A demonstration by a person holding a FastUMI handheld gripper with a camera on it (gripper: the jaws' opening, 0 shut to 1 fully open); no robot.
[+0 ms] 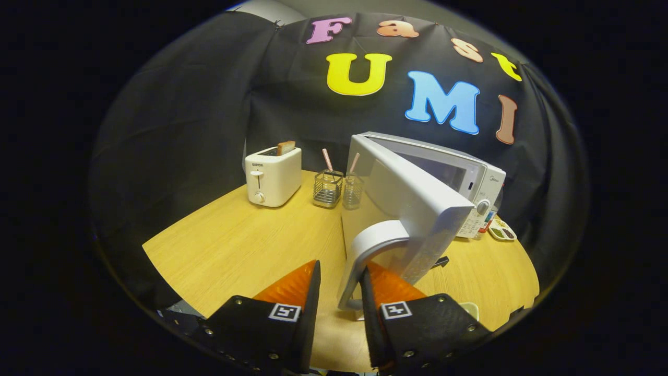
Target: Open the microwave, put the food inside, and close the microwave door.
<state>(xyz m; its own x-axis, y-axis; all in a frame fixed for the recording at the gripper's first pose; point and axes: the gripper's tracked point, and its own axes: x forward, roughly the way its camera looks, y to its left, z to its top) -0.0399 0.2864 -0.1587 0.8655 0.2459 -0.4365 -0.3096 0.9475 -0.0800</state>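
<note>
Gripper (338, 279) fingers sit apart around the handle (365, 250) of the microwave (443, 172) door (402, 203), swung open; toaster (273, 176) and 2 wire holders (327, 188) stand beyond on the worktop (235, 245).

Microwave (469, 177) door (407, 209) swung open, gripper (339, 277) fingers apart, door handle (360, 261) between them
</note>
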